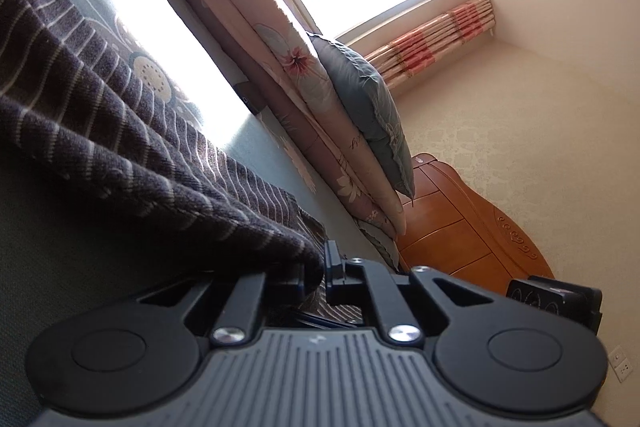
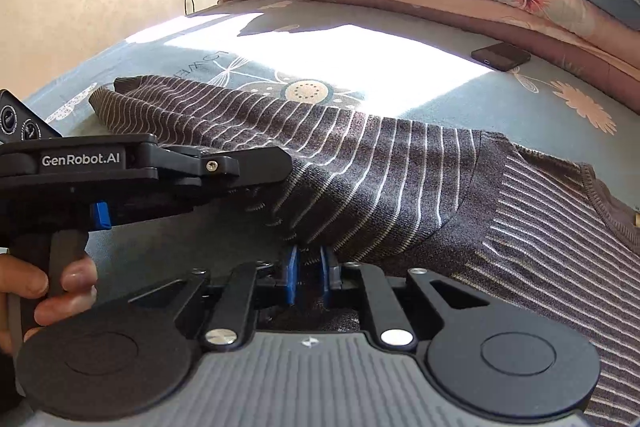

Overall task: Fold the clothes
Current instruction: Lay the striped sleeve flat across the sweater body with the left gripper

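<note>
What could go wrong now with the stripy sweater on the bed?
1. Each tool, left tool and right tool, seems to pinch only the sweater's edge, so the knit might slip out when lifted.
2. The sleeve lies bunched, so the fold may come out crooked.
3. A dark phone-like thing lies on the bed; a swung sweater could knock it.
</note>
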{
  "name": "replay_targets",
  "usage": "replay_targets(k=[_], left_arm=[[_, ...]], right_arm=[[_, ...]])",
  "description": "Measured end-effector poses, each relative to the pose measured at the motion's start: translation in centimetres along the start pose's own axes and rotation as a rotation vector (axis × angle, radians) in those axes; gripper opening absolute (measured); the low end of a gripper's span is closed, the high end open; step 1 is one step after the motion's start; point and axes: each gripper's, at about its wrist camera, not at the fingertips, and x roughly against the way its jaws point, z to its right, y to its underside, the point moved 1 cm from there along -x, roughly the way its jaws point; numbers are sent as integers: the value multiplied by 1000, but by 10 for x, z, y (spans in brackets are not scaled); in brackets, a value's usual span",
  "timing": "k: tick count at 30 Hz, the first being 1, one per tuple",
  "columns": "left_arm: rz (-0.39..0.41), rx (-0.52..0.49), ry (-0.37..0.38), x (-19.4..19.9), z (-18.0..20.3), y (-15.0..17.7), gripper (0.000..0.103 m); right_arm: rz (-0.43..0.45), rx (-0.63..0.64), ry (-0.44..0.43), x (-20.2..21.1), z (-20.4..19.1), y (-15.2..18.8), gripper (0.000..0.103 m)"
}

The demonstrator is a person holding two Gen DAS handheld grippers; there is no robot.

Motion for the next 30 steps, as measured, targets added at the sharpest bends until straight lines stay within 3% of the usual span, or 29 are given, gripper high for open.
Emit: replay_targets(k=[6, 10, 13, 16, 21, 25, 30], left_arm=[[-63, 57, -2, -7, -10, 2, 6], [-83, 77, 44, -4, -10, -2, 6], [-141, 79, 52, -7, -11, -4, 6], [-193, 95, 58, -8, -15, -6, 6], [-212, 99, 112, -3, -18, -14, 6], [-258, 50, 90, -3, -13, -15, 8], [-267, 51, 107, -2, -12, -16, 8]], right_arm=[[44, -1, 42, -23, -5, 2, 15], [37, -16, 33, -5, -4, 4, 15], [25, -24, 30, 11, -3, 10, 16], [-34, -33, 20, 3, -4, 17, 17], [13, -48, 19, 6, -8, 15, 21], [-21, -29, 31, -2, -14, 17, 24], [17, -1, 14, 28, -15, 4, 27]])
